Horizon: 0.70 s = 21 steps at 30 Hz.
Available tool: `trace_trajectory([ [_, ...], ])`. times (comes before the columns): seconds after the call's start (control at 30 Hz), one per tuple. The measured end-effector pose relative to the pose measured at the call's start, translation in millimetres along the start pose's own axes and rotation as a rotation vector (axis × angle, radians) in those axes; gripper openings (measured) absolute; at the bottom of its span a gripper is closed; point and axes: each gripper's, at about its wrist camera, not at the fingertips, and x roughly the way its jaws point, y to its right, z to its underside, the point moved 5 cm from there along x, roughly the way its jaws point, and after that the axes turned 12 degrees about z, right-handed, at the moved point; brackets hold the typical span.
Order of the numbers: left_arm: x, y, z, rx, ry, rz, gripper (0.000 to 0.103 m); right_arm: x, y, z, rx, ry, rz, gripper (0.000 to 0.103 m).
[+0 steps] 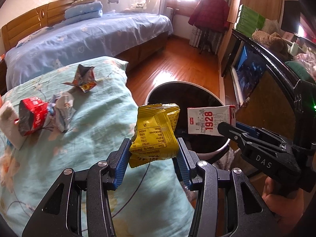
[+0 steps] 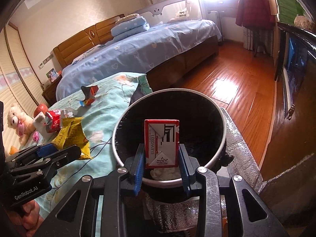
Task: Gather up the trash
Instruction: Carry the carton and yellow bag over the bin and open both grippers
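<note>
- The left gripper (image 1: 153,156) clamps a crumpled yellow snack wrapper (image 1: 156,132) between its blue pads; the wrapper stands up from the jaws and hangs over the near right edge of the green floral quilt (image 1: 94,122), just left of the bin.
- The right gripper (image 2: 161,160) grips a small red-and-white drink carton (image 2: 162,143) by its two sides, upright, right over the open mouth of the round bin (image 2: 221,138).
- In the left wrist view the same carton (image 1: 207,121), printed "1928", sits above the bin's (image 1: 219,150) dark inside, with the right gripper (image 1: 229,127) reaching in from the right.
- The bin has a pale rim and a black inside; something white and crumpled (image 2: 164,172) lies at the bottom near its near wall.
- More trash lies on the quilt, to the far left: a red crumpled packet (image 1: 33,116), a silvery wrapper (image 1: 63,110) touching it, and, further off, a torn foil wrapper (image 1: 85,79).
- A white box (image 1: 9,124) lies at the left edge beside the red packet.
- A blue-covered bed (image 1: 88,37) stands beyond the quilt, and a wooden floor (image 1: 177,65) runs to the right.
- A hand (image 1: 280,201) shows under the right gripper's handle.
</note>
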Motion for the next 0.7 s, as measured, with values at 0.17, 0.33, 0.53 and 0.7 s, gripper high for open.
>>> trace_trajectory([
  [0.17,13,6,-6,0.007,-0.023,0.013,0.045,6,10,-5,0.008,-0.004,0.018,0.032],
  [0.33,26,9,-12,0.014,-0.041,0.021,0.045,11,15,-10,0.011,-0.005,0.037,0.032],
  [0.53,40,11,-21,0.02,-0.067,0.033,0.045,18,19,-15,0.005,-0.014,0.045,0.033],
  [0.7,49,12,-28,0.02,-0.073,0.029,0.046,21,22,-19,0.007,-0.02,0.054,0.033],
])
